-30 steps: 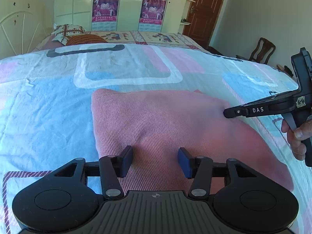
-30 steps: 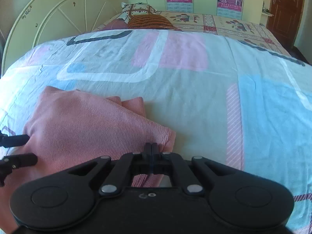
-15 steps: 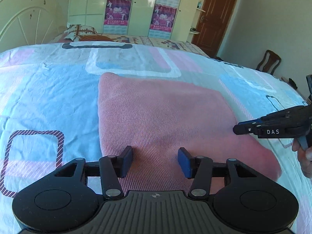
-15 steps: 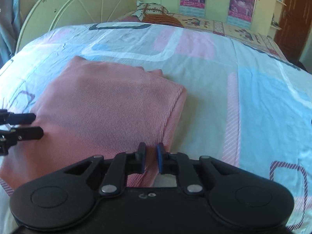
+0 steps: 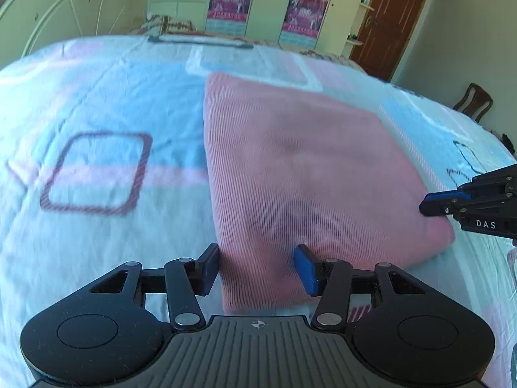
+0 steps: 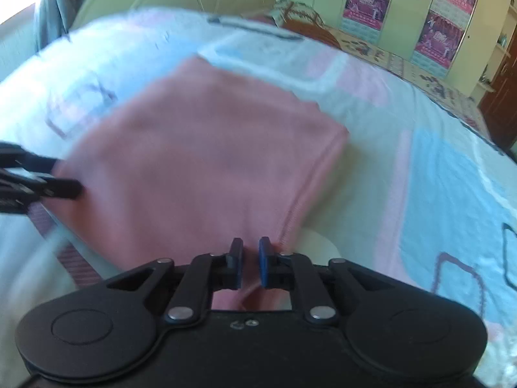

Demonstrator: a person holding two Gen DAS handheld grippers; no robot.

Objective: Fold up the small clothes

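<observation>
Patterned bedsheet [image 5: 97, 103] fills the left wrist view; the folded pink garment [image 5: 307, 174] lies flat, farther than before. Left gripper [image 5: 257, 266] jaws gape, empty. Right wrist view, blurred: right gripper [image 6: 250, 263] jaws, earlier shut, stand slightly parted over the garment's near edge.

- The folded garment [image 5: 307, 174] lies on the bed [image 5: 97, 113].
- The left claw [image 5: 257, 270] sits at its near-left corner.
- The right claw [image 6: 250, 263] sits at its near-right corner.
- Wardrobe [image 5: 258, 0] stands beyond the bed.
</observation>
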